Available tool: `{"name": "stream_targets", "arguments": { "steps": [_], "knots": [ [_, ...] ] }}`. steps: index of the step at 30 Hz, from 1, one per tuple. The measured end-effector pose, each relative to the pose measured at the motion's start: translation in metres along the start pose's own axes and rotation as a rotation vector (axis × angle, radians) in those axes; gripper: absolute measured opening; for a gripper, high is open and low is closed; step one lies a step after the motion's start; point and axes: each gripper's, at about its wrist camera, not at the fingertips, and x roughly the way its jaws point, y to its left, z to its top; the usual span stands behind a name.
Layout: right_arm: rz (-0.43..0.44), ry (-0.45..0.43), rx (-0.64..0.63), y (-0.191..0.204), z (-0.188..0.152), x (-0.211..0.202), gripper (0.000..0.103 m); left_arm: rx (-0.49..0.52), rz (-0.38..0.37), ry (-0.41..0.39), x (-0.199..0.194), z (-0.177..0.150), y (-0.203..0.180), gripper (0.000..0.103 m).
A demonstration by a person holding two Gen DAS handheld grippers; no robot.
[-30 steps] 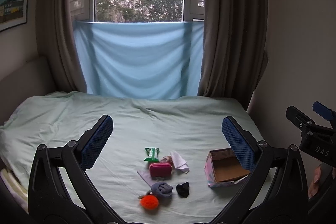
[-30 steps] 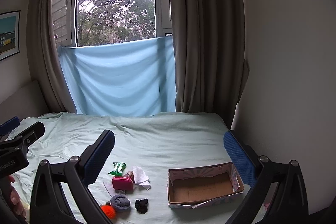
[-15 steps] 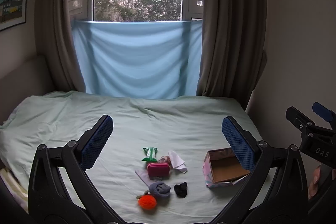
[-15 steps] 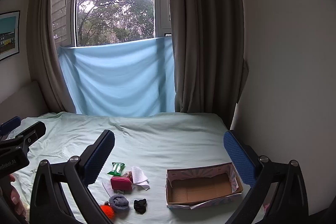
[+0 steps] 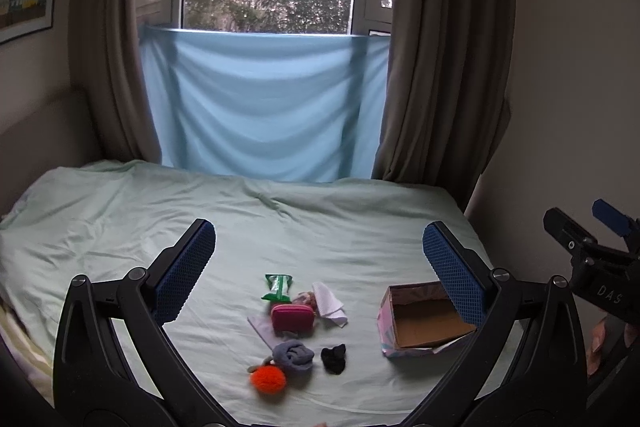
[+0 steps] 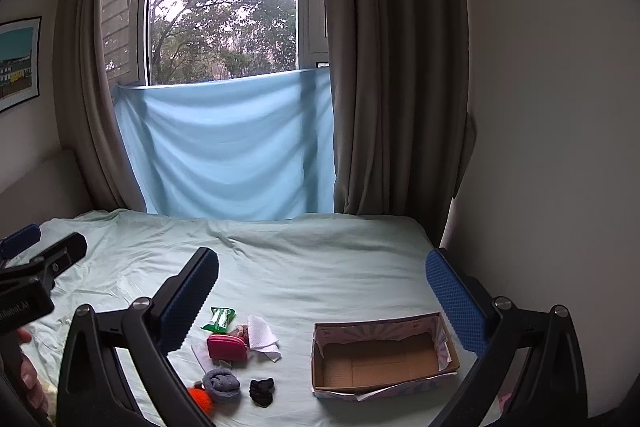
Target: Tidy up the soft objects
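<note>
Small soft things lie in a cluster on the pale green bed (image 5: 120,211): an orange pompom (image 5: 268,379), a rolled grey-blue sock (image 5: 294,355), a black scrunchie (image 5: 333,358), a pink pouch (image 5: 292,317), a white tissue (image 5: 328,303) and a green packet (image 5: 277,287). An open, empty cardboard box (image 5: 424,323) sits to their right. My left gripper (image 5: 320,267) is open and empty, held well above and short of the cluster. My right gripper (image 6: 320,291) is open and empty, above the bed; the box (image 6: 380,359) and the cluster, with the sock (image 6: 221,385), lie below it.
A blue cloth (image 5: 260,107) hangs below the window between brown curtains (image 5: 440,67). A wall (image 6: 560,147) runs close along the bed's right edge. The other gripper shows at the right edge of the left wrist view and at the left edge of the right wrist view.
Both views have shifted slightly; the cluster and box sit a little further left and lower in the frames. Both grippers stay open and empty.
</note>
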Motion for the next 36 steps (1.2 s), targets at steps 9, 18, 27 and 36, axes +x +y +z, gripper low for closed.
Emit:
{"name": "stream_targets", "arguments": {
  "steps": [9, 18, 27, 36],
  "knots": [
    [0.146, 0.061, -0.034, 0.018, -0.029, 0.023, 0.103, -0.024, 0.075, 0.038, 0.003, -0.045, 0.043, 0.103],
    [0.195, 0.162, 0.000, 0.066, -0.085, 0.061, 0.103, 0.018, -0.057, 0.180, 0.051, -0.111, 0.107, 0.103],
    [0.184, 0.326, 0.067, 0.120, -0.178, 0.132, 0.103, 0.141, -0.207, 0.345, 0.136, -0.206, 0.142, 0.103],
    [0.243, 0.425, 0.072, 0.156, -0.276, 0.205, 0.103, 0.236, -0.331, 0.439, 0.222, -0.316, 0.148, 0.103]
  ]
}}
